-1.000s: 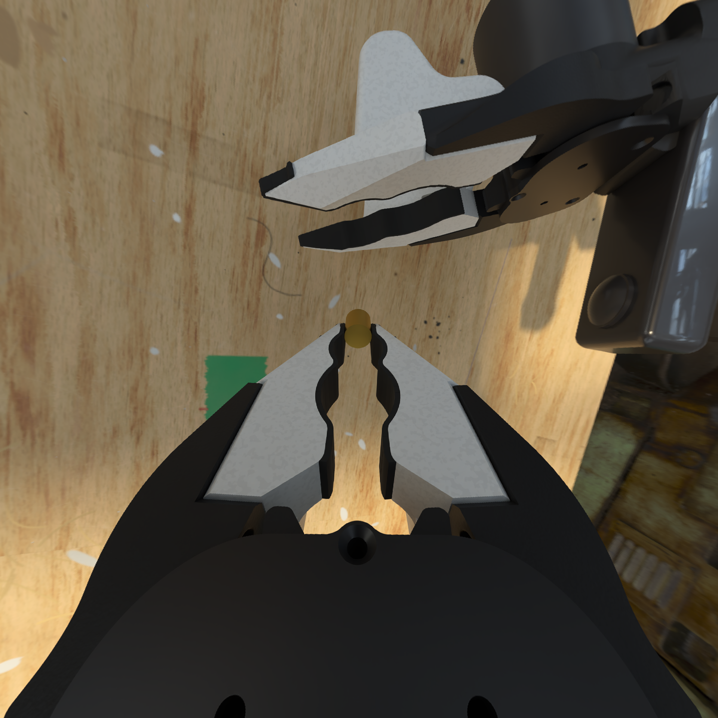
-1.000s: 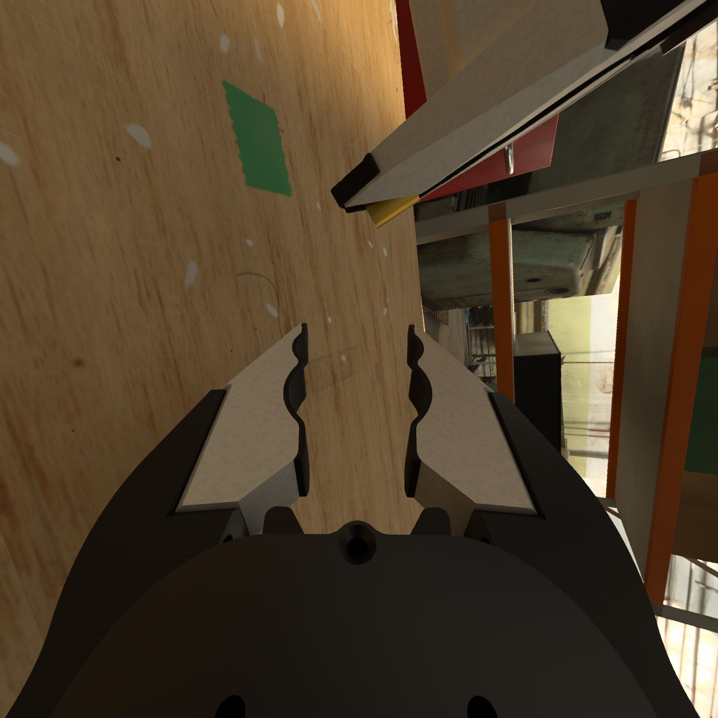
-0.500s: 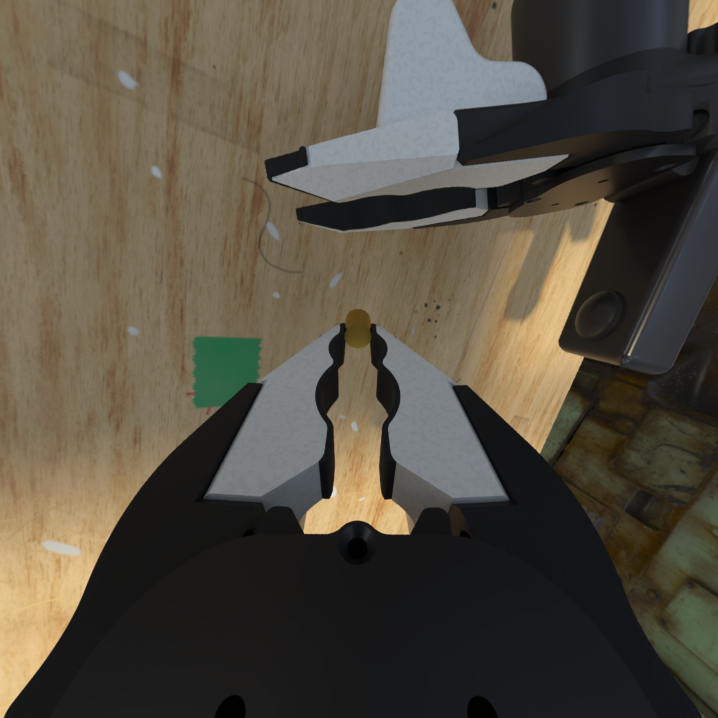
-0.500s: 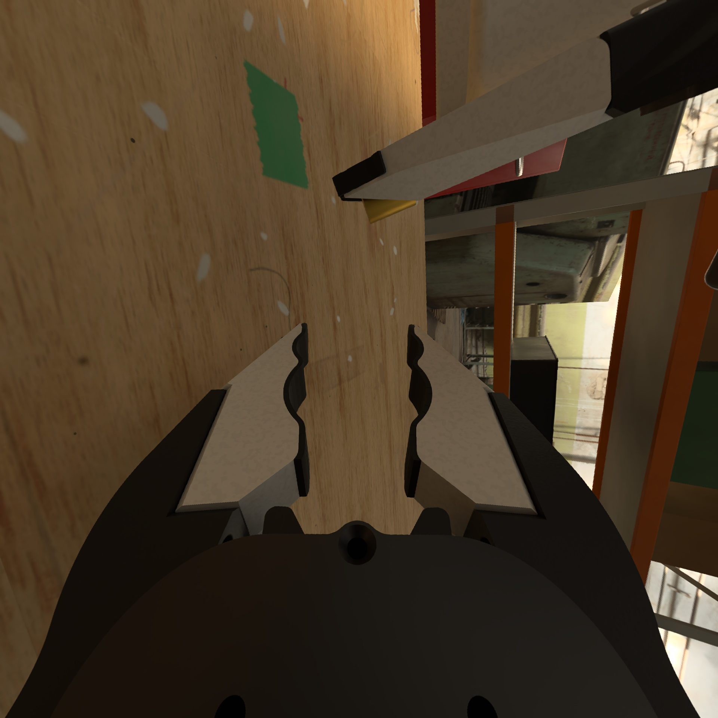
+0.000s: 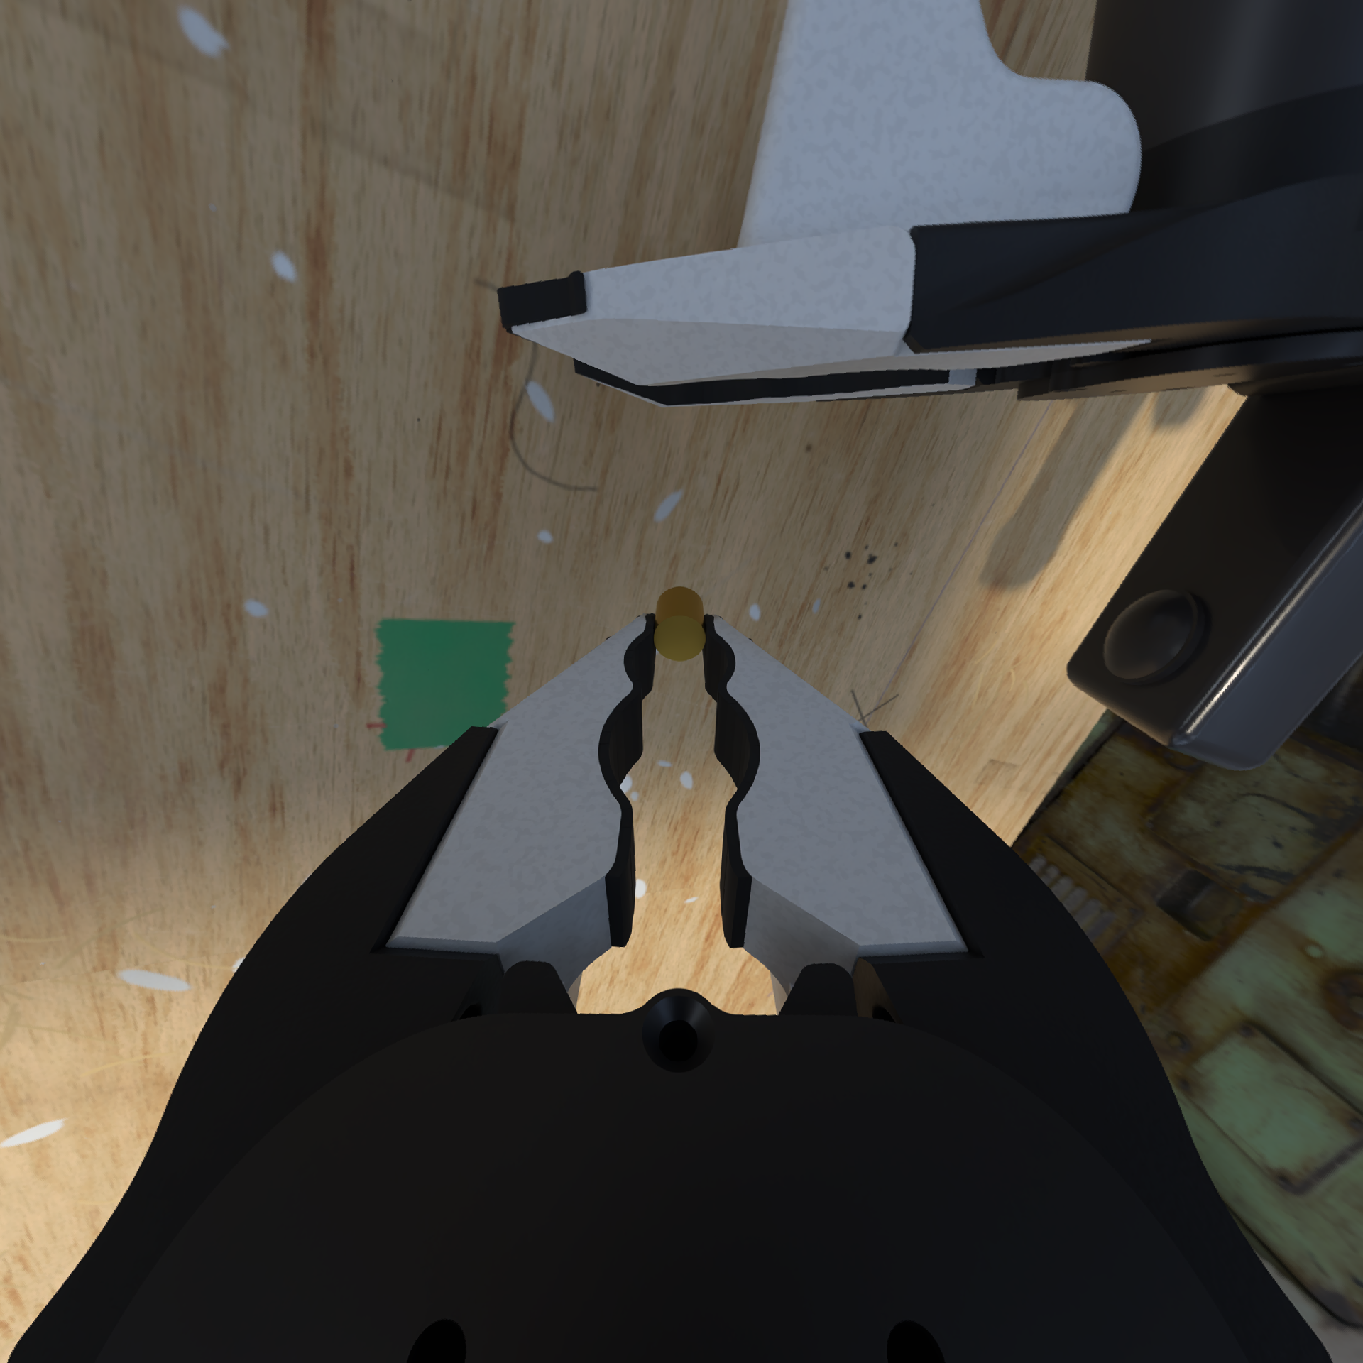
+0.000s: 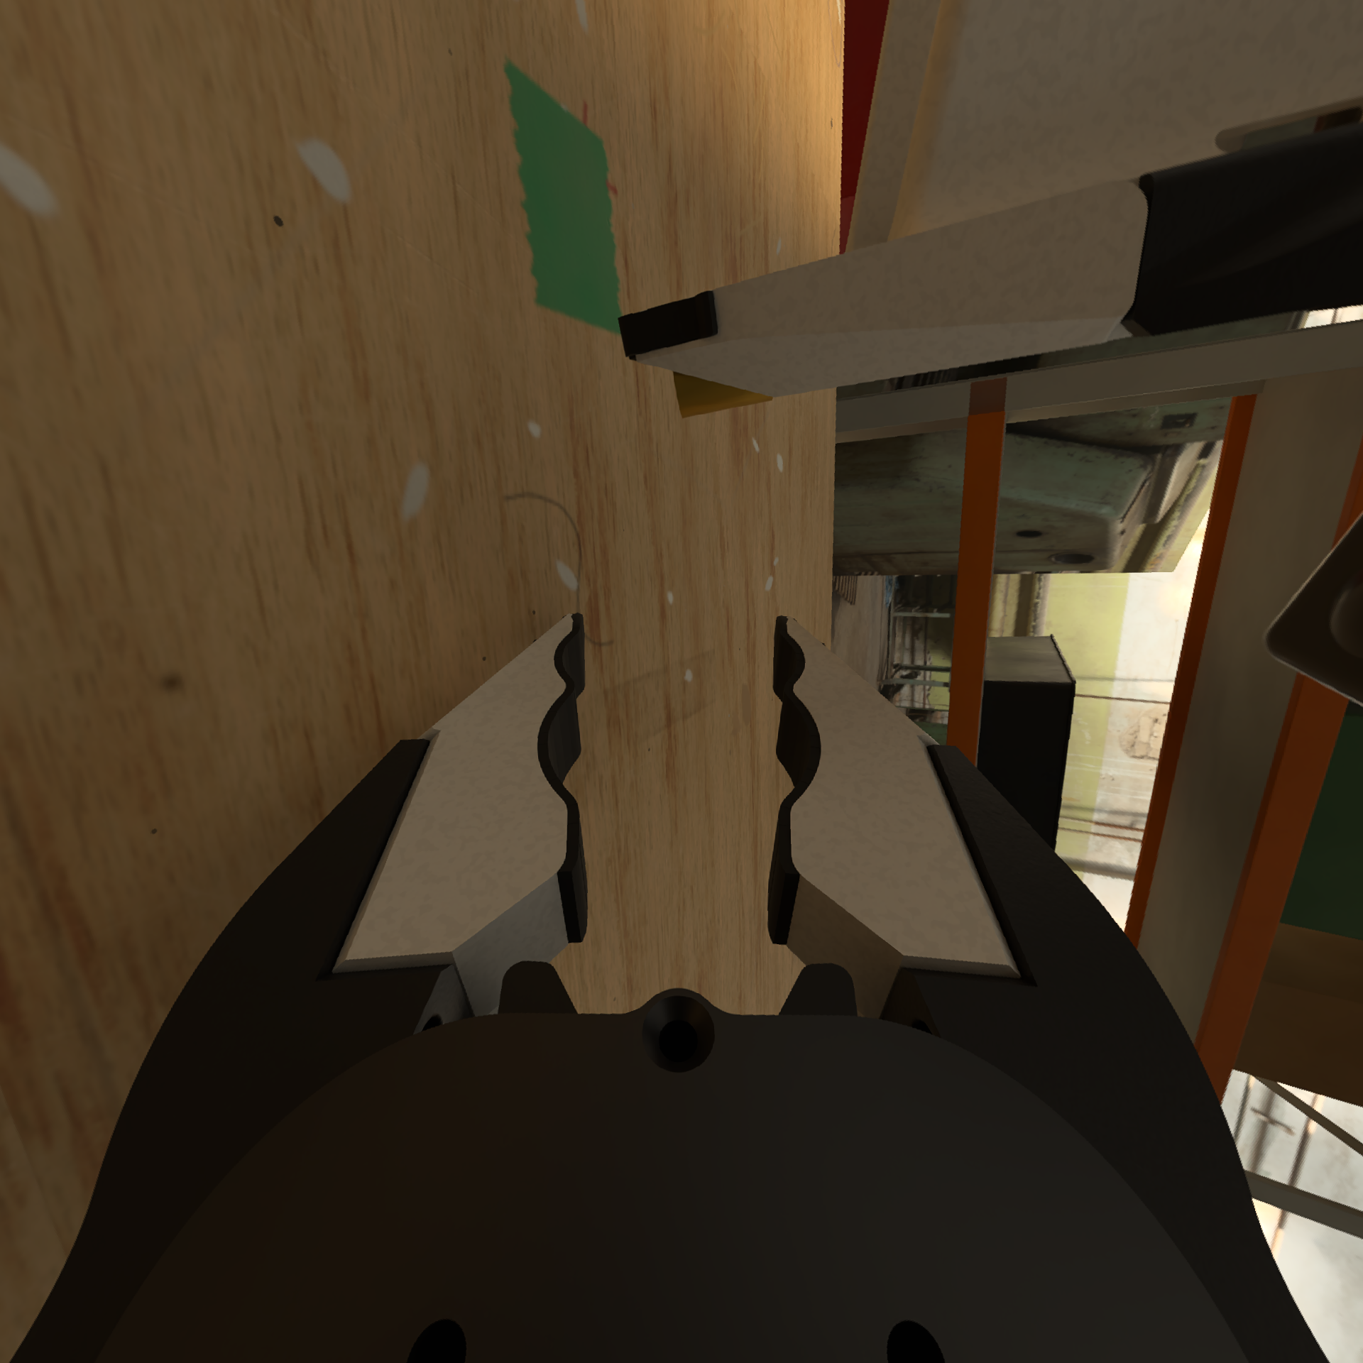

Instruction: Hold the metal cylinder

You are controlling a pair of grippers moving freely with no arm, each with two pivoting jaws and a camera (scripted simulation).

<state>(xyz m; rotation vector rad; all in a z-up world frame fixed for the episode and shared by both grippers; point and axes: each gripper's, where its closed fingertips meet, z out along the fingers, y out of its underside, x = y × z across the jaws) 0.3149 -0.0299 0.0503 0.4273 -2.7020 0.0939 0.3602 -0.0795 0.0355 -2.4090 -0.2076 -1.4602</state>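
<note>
Jaws on the left gripper (image 5: 678, 636) stay pinched on the little brass metal cylinder (image 5: 678, 627) at the very tips, held over the wooden table (image 5: 221, 442); right gripper (image 6: 677, 623) has swung closer, gaping and empty, so I'd guess a handover's next

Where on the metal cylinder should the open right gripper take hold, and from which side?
On the free end of the metal cylinder, probably. The left gripper already pinches its near end at the very fingertips, so only the stub sticking out past them is bare. The right gripper, open and empty, would best come end-on from beyond those tips, closing across the round body.
</note>
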